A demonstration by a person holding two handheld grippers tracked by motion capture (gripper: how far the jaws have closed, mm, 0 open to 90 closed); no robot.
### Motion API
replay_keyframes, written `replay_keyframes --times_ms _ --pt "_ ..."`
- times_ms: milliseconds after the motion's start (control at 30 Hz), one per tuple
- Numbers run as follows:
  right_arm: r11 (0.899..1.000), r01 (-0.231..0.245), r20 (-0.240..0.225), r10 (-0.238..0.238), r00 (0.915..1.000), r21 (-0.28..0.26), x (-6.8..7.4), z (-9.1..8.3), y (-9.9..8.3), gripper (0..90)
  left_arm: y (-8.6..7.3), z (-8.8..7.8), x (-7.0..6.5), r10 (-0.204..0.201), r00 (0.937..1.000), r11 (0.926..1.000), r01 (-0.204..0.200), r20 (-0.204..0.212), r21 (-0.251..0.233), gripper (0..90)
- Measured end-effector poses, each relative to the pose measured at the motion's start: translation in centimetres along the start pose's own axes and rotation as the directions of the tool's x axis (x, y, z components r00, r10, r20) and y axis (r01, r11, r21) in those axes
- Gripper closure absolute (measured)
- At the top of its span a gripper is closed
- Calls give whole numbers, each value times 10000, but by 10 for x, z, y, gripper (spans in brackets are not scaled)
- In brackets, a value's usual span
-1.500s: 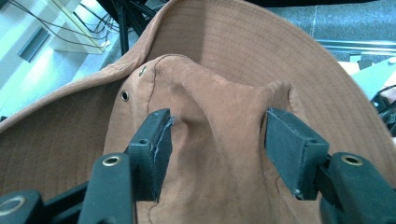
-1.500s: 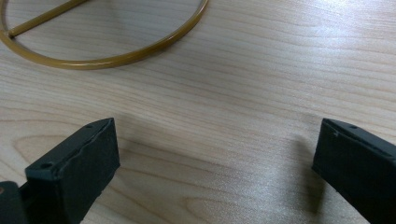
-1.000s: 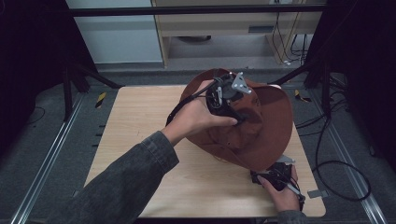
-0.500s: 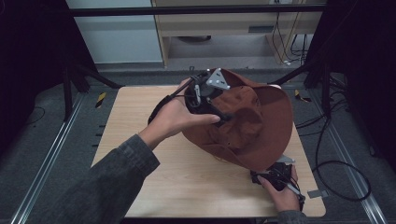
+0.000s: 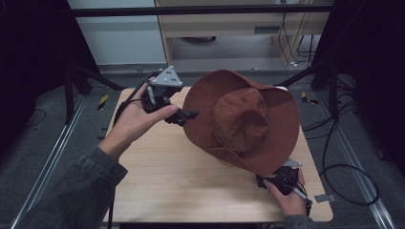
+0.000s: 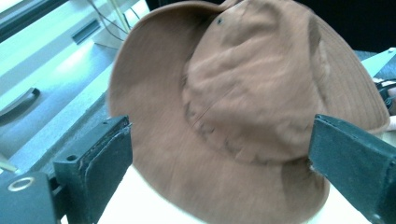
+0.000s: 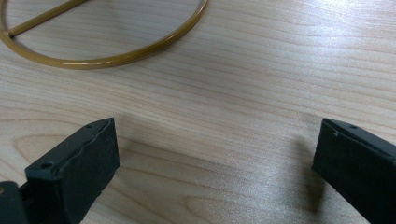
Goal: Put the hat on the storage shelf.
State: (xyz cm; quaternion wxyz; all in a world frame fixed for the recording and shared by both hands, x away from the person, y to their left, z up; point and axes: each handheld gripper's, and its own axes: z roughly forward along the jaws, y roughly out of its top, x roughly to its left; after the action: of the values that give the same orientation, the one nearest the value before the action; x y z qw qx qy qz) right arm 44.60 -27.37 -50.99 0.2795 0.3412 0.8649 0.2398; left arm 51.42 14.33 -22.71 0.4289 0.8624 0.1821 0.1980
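Brown hat (image 5: 241,121) on table (image 5: 162,176), left gripper (image 5: 184,115) spread just beside its brim, right gripper (image 5: 267,181) spread at near edge.

Dim surround; overhead glare on table (image 7: 261,93); hat (image 6: 243,116) motion-blurred.

Rust-brown hat (image 5: 241,121), pale wood-grain table (image 5: 181,176), black-jawed tools, ochre-yellow ring (image 7: 107,58).

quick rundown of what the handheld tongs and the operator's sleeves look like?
Both tongs have black bodies with black rectangular jaws. The left tongs carry a grey three-cornered plate on top and trail a black cable. The right tongs also trail a cable. The left arm wears a grey-green sleeve.
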Motion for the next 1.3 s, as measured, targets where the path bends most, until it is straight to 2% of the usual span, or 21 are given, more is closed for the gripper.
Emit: replay_keyframes --times_ms 133,333,433,467,633,700,900,1067,1233,1267,1300 --pt "10000 30 -77 -30 10000 30 0 0 0 5 -29 -18 6 -401 9991 9985 395 -141 -378 57" --pt "10000 28 -82 -27 10000 31 0 0 0 5 -77 -28 10 -649 9965 9978 642 -531 -136 60" --pt "10000 29 -81 -29 10000 34 0 0 0 5 -97 -26 9 -702 9951 9975 701 -689 -52 65" --pt "10000 32 -81 -32 10000 36 0 -1 0 5 -109 -23 7 -755 9943 9971 761 -758 50 66" --pt "10000 30 -84 -30 10000 33 0 0 0 5 -148 -8 3 -1007 9914 9937 1044 -833 418 72" --pt "10000 29 -84 -29 10000 35 0 -1 0 5 -164 0 1 -1196 9902 9903 1241 -716 624 73" --pt "10000 29 -82 -29 10000 32 0 0 0 5 -210 21 -6 -1467 9861 9791 1559 -774 1305 73" --pt "10000 32 -83 -31 10000 32 0 0 0 5 -244 29 -10 -1926 9785 9646 2025 -731 1690 73" --pt "10000 34 -86 -34 10000 34 0 0 0 5 -273 32 -13 -2427 9671 9479 2531 -759 1935 64" --pt "10000 33 -92 -32 10000 34 0 -1 0 5 -280 34 -13 -2642 9617 9412 2736 -730 1982 63" --pt "10000 30 -90 -30 10000 35 0 -1 0 5 -283 34 -14 -2708 9599 9394 2798 -719 1979 62"
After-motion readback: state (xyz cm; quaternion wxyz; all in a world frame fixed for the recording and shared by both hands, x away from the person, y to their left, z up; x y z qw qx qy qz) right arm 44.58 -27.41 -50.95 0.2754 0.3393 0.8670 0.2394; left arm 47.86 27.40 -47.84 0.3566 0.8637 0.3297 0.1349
